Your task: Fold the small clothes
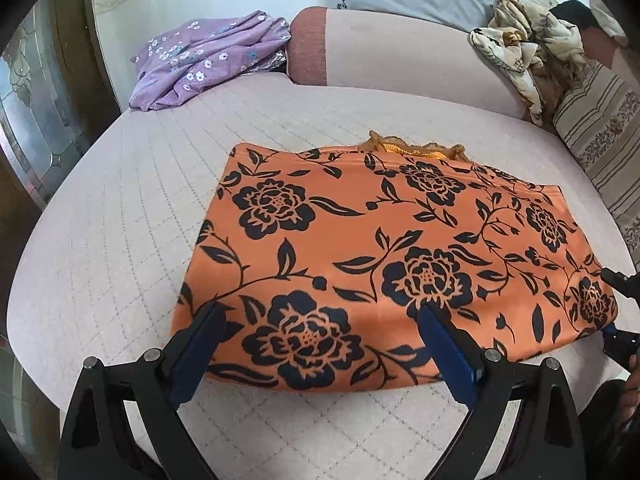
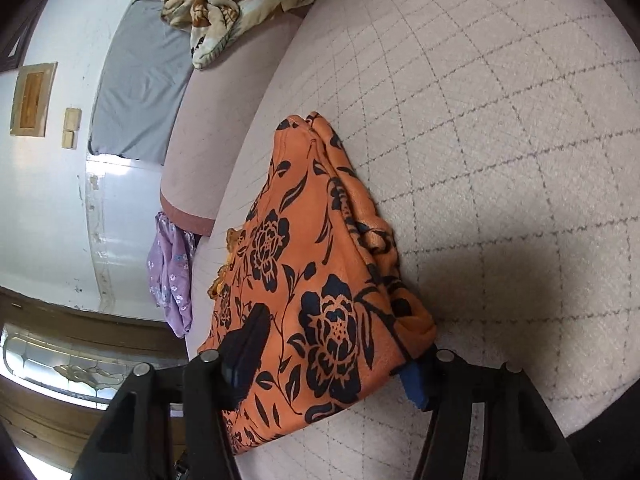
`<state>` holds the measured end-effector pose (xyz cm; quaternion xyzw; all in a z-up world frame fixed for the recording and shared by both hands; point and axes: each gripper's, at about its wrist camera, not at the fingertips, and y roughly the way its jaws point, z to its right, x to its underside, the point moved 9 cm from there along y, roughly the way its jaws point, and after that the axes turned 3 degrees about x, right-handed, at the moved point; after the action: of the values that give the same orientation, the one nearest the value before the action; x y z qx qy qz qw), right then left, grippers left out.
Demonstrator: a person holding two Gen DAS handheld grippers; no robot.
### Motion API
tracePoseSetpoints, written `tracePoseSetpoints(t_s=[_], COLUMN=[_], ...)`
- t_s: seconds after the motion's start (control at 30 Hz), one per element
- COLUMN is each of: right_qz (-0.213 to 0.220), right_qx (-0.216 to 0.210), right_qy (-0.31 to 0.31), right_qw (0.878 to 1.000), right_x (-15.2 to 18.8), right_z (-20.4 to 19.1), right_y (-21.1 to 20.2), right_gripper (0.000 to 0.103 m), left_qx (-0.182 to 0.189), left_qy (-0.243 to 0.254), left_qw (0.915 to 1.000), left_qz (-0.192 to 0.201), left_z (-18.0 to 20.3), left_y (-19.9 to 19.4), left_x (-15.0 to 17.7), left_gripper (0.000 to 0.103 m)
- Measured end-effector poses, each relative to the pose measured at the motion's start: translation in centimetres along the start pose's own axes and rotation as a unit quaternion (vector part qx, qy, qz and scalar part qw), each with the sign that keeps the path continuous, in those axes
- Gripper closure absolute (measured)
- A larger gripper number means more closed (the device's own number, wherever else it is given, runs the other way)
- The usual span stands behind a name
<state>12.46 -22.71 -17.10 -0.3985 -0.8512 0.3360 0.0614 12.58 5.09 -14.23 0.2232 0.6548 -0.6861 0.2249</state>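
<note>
Orange garment [image 1: 384,264] lies on the bed [image 1: 120,264], apparently folded once; further folds remain. Left claw [image 1: 320,344] open above its near edge, holding nothing. Right claw [image 2: 332,364] straddles its end, grip unconfirmed. Purple garment [image 1: 208,56] at far corner unfolded.

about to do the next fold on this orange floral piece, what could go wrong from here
1. The right gripper straddles the bunched, layered end of the orange garment; it may catch only some layers, so the fold comes apart.
2. The left gripper is open over the near edge with nothing held, so a pull from the right could drag the cloth askew.
3. The lace trim pokes out at the far edge and may stay exposed.
</note>
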Motion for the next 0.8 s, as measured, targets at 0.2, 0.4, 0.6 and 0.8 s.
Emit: tracePoseSetpoints(t_s=[0.2, 0.4, 0.6, 0.8], right_qz=[0.011, -0.004, -0.014, -0.019], right_qx=[-0.008, 0.013, 0.019, 0.011], right_qy=[-0.068, -0.047, -0.060, -0.055], right_qw=[0.998, 0.999, 0.998, 0.998], right_x=[-0.3, -0.4, -0.4, -0.4], right_z=[-2.6, -1.3, -1.6, -1.2], right_y=[-0.2, 1.4, 1.9, 2.1], right_gripper=[0.040, 0.039, 0.035, 0.037], left_qx=[0.004, -0.009, 0.005, 0.006], left_qy=[0.008, 0.016, 0.021, 0.019], left_qw=[0.9999, 0.9992, 0.9994, 0.9990], left_qz=[0.012, -0.037, -0.029, -0.041], left_z=[1.3, 1.9, 2.7, 2.8], left_y=[1.5, 5.4, 5.1, 5.9], left_x=[-1.1, 0.2, -0.4, -0.2], left_gripper=[0.006, 0.006, 0.006, 0.006])
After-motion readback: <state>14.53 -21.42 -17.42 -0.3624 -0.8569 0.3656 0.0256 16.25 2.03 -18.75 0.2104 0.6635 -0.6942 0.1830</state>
